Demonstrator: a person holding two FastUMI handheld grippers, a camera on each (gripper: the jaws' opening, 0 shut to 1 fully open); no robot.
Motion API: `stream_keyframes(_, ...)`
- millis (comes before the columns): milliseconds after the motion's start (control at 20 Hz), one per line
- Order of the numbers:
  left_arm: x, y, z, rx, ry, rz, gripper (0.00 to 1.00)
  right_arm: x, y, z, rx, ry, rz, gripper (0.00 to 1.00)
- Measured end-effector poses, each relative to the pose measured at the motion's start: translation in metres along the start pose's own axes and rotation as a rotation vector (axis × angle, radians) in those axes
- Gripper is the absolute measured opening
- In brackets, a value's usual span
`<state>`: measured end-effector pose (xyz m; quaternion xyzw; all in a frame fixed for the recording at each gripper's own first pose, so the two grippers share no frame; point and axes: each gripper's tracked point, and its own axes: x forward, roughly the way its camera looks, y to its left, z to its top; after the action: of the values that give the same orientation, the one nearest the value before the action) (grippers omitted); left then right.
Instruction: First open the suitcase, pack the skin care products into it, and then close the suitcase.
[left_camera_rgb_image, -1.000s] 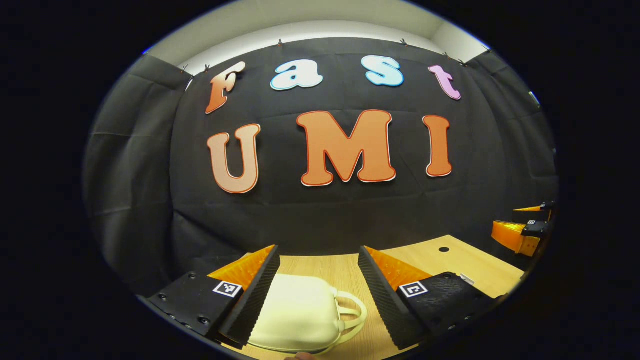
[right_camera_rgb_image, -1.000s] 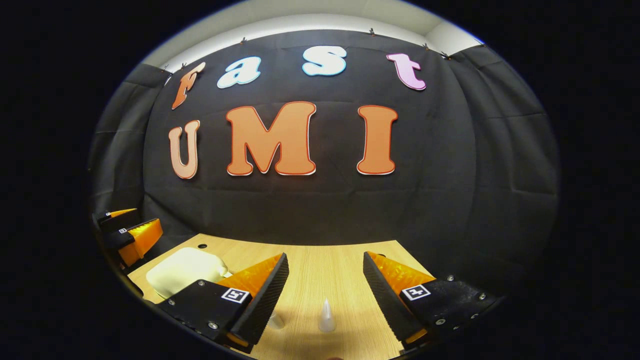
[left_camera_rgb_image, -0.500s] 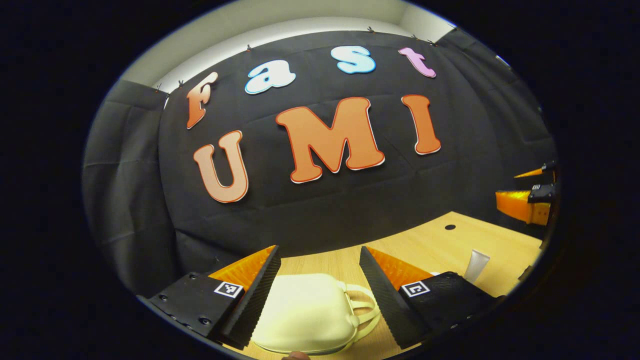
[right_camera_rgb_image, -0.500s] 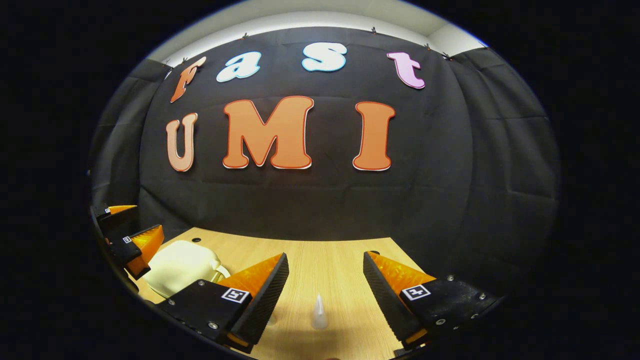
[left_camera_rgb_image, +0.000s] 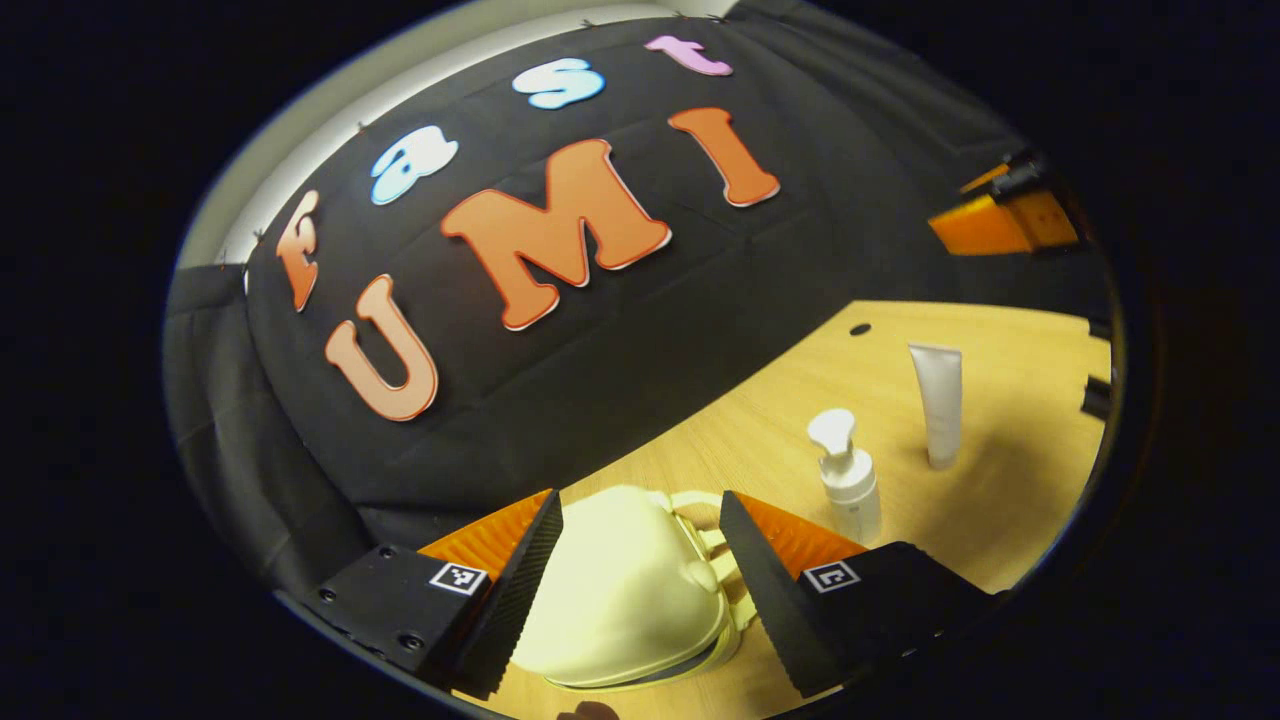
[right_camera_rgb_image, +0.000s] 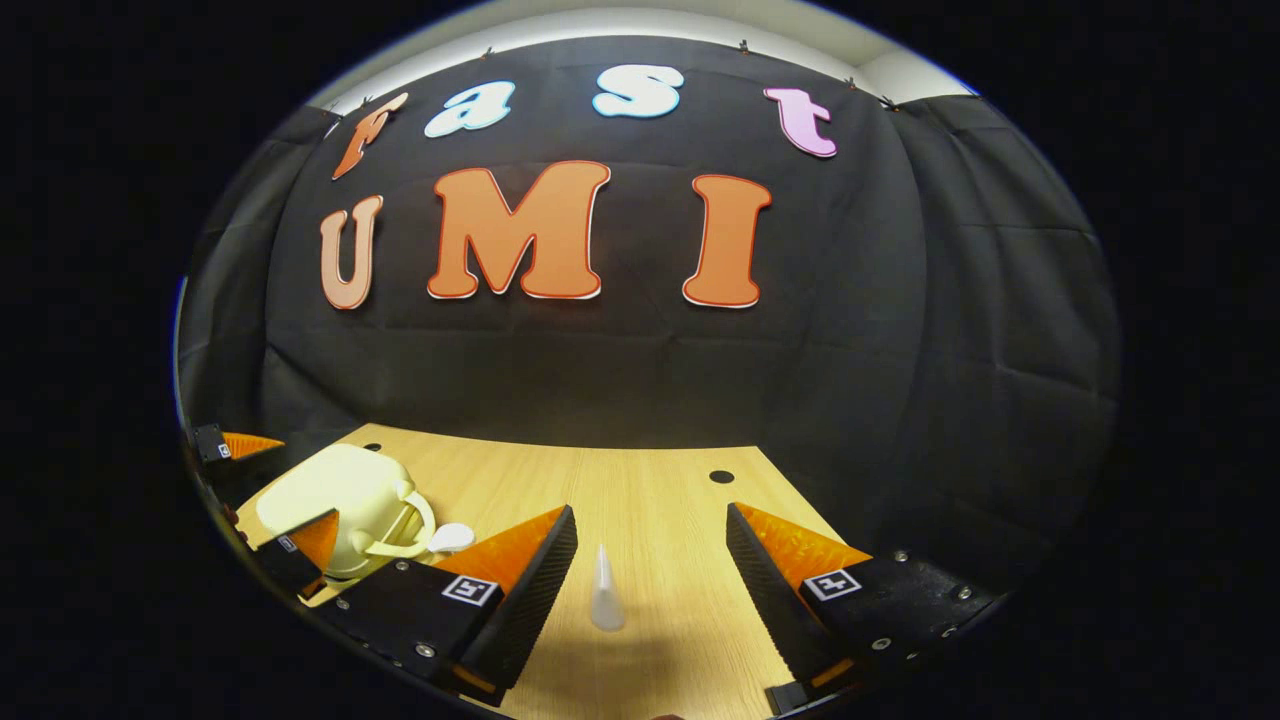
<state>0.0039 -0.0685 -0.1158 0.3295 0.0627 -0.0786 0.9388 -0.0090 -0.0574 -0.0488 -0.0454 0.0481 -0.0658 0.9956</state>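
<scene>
left gripper (left_camera_rgb_image: 640, 560): fingers wide apart, cream suitcase (left_camera_rgb_image: 620, 590) between them on bench (left_camera_rgb_image: 1000, 480), contact unclear | right gripper (right_camera_rgb_image: 650, 570): fingers wide apart, white tube (right_camera_rgb_image: 605, 600) standing between, untouched

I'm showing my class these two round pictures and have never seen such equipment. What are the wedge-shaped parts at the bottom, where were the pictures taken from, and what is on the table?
A person holds a two-finger gripper in each hand; a camera rides on each. The wedges are that gripper's own fingers. In the left gripper view, the left gripper is open around a cream suitcase, not pressing it. A pump bottle and a white tube stand on the wooden table. The right gripper is open, holding nothing.
</scene>
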Motion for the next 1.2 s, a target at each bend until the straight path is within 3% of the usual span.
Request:
stream_keyframes(200, 0.008, -0.037, -0.028, 0.217, 0.042, -0.049, 0.99, -0.002, -0.016, -0.013, 0.007, 0.027, -0.034, 0.95)
stream_keyframes(450, 0.030, -0.058, -0.054, 0.373, 0.092, -0.066, 0.99, -0.005, -0.039, -0.034, 0.016, 0.073, -0.081, 0.95)
stream_keyframes(1100, 0.106, -0.076, -0.085, 0.511, 0.219, -0.106, 0.98, -0.004, -0.089, -0.053, 0.035, 0.131, -0.212, 0.95)
stream_keyframes(1200, 0.109, -0.082, -0.090, 0.526, 0.241, -0.114, 0.64, -0.006, -0.091, -0.051, 0.036, 0.128, -0.222, 0.96)
